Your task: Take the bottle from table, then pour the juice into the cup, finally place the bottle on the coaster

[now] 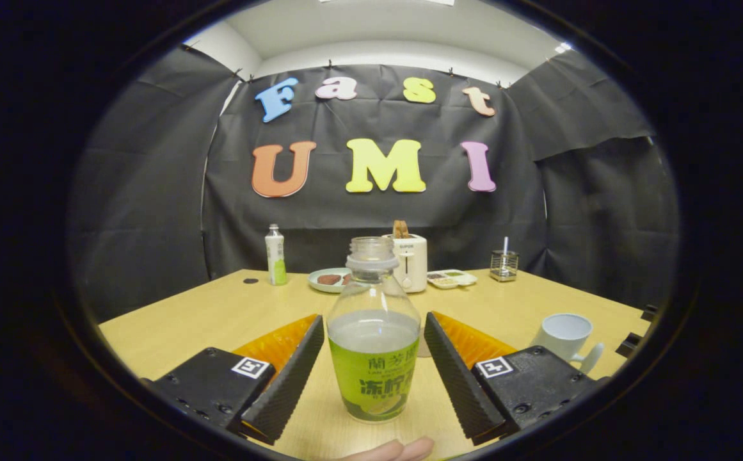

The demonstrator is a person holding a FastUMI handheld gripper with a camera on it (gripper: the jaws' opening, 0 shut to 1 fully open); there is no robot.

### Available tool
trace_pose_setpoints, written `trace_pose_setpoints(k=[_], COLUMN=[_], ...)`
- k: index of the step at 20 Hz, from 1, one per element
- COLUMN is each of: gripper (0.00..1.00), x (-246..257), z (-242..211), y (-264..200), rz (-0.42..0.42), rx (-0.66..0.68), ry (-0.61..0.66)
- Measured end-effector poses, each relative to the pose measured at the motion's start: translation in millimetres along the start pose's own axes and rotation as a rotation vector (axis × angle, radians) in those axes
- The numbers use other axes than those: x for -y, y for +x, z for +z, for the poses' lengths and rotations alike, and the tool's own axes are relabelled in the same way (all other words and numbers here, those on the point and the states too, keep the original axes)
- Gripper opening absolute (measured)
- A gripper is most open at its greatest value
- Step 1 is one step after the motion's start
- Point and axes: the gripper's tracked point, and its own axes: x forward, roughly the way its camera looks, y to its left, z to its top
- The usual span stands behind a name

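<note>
At the far end of the wooden table (217, 314) stand a second small bottle (275, 255), a plate (327, 280) with something brown on it, a white toaster (409, 261) holding a slice, a divided tray (451, 278) and a small wire holder (503, 264). A white cup (566, 335) sits beyond the right finger. A fingertip (403, 450) shows near the bottle's base. The gripper (374, 368) is spread wide; the uncapped juice bottle (373, 333) stands upright between the fingers, with a gap on either side.

Staged recording booth, black cloth walls (153, 211), wooden table (217, 314), toaster (411, 261), plate (327, 280), condiment tray (451, 278)
</note>
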Motion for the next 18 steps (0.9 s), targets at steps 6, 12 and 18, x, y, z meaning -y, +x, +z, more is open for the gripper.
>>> trace_pose_setpoints(k=[6, 12, 18], gripper=[0.81, 0.80, 0.79], x=[2, 8, 23], z=[1, 7, 22], y=[1, -18, -34], rz=[-0.027, 0.002, 0.026], rx=[-0.032, -0.045, -0.054], ry=[-0.024, 0.040, 0.188])
